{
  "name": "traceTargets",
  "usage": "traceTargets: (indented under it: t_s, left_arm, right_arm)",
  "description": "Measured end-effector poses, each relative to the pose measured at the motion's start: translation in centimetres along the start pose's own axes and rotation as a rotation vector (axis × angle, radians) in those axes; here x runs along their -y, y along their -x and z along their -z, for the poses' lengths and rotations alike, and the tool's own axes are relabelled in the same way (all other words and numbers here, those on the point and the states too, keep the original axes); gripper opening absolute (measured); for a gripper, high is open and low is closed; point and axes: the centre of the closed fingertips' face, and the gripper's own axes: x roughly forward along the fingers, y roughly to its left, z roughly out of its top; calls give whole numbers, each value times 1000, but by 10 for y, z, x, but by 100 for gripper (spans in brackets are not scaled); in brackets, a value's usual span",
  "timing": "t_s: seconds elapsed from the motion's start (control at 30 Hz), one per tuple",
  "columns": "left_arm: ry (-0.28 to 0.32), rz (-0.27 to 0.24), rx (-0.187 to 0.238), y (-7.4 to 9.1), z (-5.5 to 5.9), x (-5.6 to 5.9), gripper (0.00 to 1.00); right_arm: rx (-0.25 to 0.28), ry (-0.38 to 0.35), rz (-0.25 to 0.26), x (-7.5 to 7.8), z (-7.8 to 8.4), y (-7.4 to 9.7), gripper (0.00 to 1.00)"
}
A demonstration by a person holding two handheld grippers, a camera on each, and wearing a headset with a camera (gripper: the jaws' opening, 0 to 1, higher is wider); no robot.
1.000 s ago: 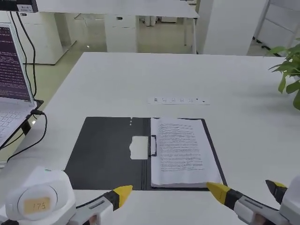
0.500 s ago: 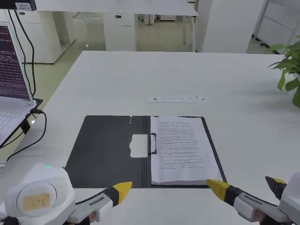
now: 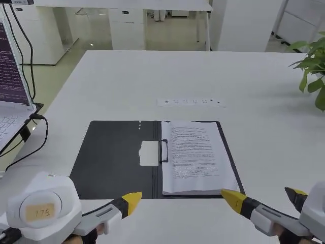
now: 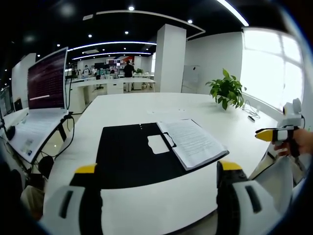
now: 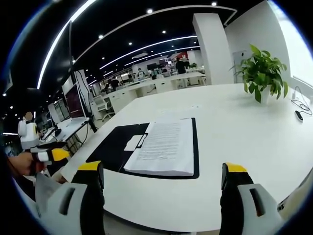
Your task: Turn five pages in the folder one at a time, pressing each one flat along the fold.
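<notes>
The black folder (image 3: 114, 162) lies open on the table (image 3: 152, 76), with its pages (image 3: 198, 155) stacked on the right. The left claw (image 4: 157, 167) and right claw (image 5: 162, 166) hover released at the near edge, likely ready to lift a page.

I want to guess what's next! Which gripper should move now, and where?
Probably the right gripper should reach forward to the near corner of the top page. Its jaws stand open, short of the folder, with no page turned yet.
</notes>
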Motion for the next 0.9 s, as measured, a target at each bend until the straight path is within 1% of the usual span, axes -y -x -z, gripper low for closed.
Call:
traceTargets:
  t_s: [0.27, 0.5, 0.7, 0.73, 0.77, 0.8, 0.9]
  left_arm:
    - [-13, 25, -5, -8, -2, 6, 99]
    - [-28, 56, -10, -18, -5, 11, 99]
    - [-42, 86, -12, -28, -7, 15, 99]
    - [-47, 90, -14, -30, -7, 16, 99]
    - [-57, 101, -18, -32, -7, 18, 95]
    - [-55, 108, -15, -34, -7, 19, 93]
    - [-56, 122, 0, -39, -12, 22, 95]
  right_arm:
    - [13, -12, 11, 0, -1, 3, 100]
    - [22, -17, 15, -5, -1, 5, 100]
    - [33, -24, 28, -8, -2, 8, 100]
    - [33, -23, 29, -8, -1, 8, 100]
    - [35, -24, 31, -8, -1, 9, 100]
    - [36, -26, 32, -9, -1, 9, 100]
    - [49, -30, 45, -8, -1, 13, 100]
